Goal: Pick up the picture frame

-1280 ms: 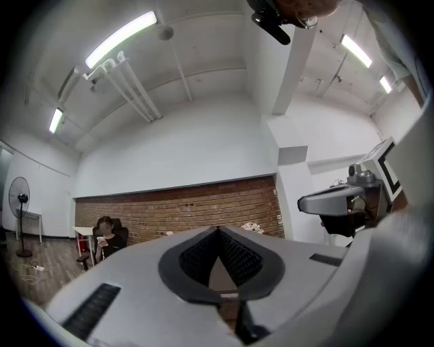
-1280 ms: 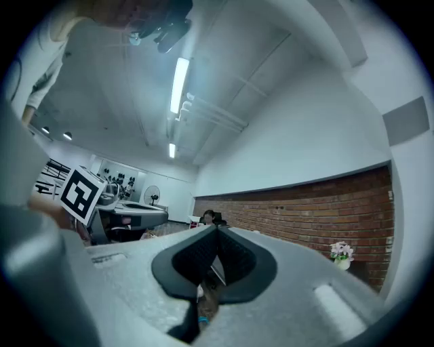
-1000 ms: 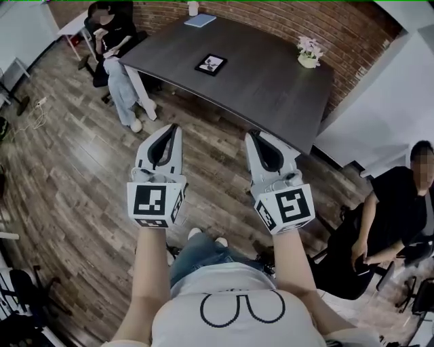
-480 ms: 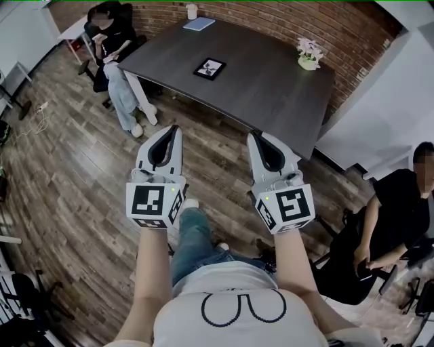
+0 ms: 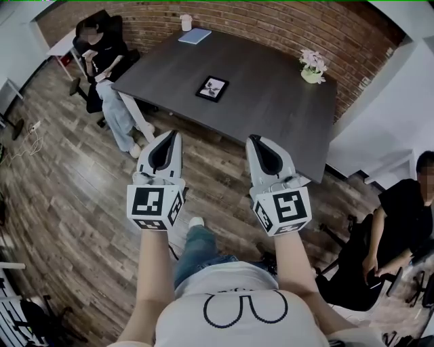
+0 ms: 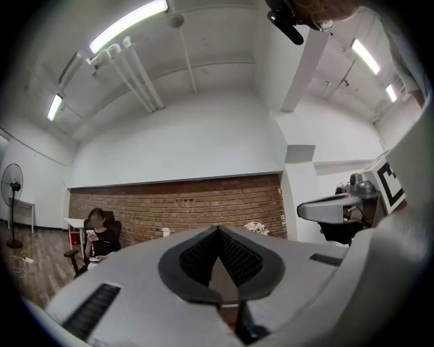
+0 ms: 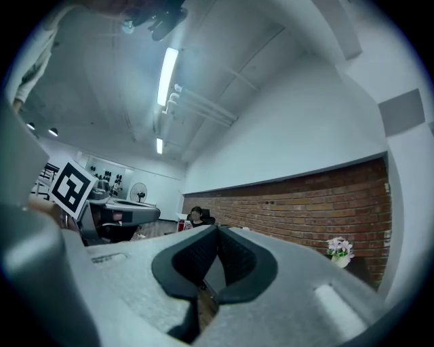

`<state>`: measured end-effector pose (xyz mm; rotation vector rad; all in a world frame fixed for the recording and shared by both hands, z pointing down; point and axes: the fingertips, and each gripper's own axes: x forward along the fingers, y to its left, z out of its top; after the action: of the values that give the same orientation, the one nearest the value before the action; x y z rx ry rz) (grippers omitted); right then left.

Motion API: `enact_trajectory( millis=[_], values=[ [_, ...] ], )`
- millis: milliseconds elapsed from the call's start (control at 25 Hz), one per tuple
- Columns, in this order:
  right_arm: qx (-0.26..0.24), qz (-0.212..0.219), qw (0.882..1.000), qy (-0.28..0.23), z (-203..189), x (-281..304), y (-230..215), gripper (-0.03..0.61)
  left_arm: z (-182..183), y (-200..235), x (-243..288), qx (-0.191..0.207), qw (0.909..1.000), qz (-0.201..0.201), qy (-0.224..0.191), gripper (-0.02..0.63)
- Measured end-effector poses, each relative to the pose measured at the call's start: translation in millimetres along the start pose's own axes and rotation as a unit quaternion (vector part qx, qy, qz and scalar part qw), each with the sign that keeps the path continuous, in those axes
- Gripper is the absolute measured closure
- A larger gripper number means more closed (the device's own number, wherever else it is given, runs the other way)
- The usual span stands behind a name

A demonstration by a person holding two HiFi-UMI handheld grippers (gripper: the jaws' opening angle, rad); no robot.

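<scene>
The picture frame (image 5: pixel 212 89), small and black-edged with a pale picture, lies flat near the middle of the dark table (image 5: pixel 271 101) in the head view. My left gripper (image 5: pixel 172 134) and right gripper (image 5: pixel 252 139) are held side by side over the wooden floor, short of the table's near edge, both pointing level toward it. Both are shut with nothing between the jaws. In the left gripper view the left gripper (image 6: pixel 217 229) has its tips meeting, and the right gripper (image 7: pixel 215 228) looks the same in its own view. The frame is hidden behind the jaws in both gripper views.
A potted flower (image 5: pixel 312 66) stands at the table's far right, a blue booklet (image 5: pixel 194 36) and a white cup (image 5: pixel 186 22) at its far left. One person sits on a chair (image 5: pixel 102 54) left of the table, another (image 5: pixel 407 210) at the right. A brick wall (image 5: pixel 271 20) runs behind.
Both grippers, still shut, have moved forward with me toward the table; the table and frame now sit lower and closer in the head view.
</scene>
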<state>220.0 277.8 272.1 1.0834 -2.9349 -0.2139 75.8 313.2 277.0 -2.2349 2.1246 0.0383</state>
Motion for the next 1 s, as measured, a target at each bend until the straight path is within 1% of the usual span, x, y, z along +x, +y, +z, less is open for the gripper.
enact_trajectory(
  millis=[120,240,320,480,640,760,880,1000],
  values=[
    [-0.008,-0.006,1.000,0.026,-5.8,39.3,2.4,0.581,-2.9,26.9,26.9,-0.002,0.9998,-0.017,0.005,0.615],
    [0.001,-0.007,0.999,0.052,-14.0,75.8,6.4,0.581,-8.3,50.4,52.4,0.002,0.9992,-0.038,0.013,0.615],
    [0.003,-0.011,0.998,0.059,-16.0,98.4,7.5,0.578,-11.6,65.9,69.1,0.002,0.9985,-0.052,0.018,0.615],
    [-0.006,-0.034,0.997,0.065,-17.7,139.8,2.6,0.577,-18.4,94.9,101.4,-0.005,0.9967,-0.075,0.031,0.615],
    [-0.004,-0.049,0.997,0.065,-22.4,172.1,-2.7,0.575,-24.4,123.8,127.0,-0.009,0.9964,-0.077,0.035,0.615],
    [-0.001,-0.050,0.997,0.066,-27.8,189.8,-6.3,0.575,-27.2,137.8,142.6,-0.011,0.9965,-0.078,0.027,0.615],
    [-0.001,-0.050,0.996,0.071,-33.4,204.5,-8.1,0.577,-35.0,145.0,156.6,-0.004,0.9957,-0.086,0.035,0.615],
    [-0.011,-0.060,0.995,0.075,-38.7,214.0,-12.7,0.575,-43.6,146.5,168.6,-0.007,0.9940,-0.099,0.045,0.615]
  ],
)
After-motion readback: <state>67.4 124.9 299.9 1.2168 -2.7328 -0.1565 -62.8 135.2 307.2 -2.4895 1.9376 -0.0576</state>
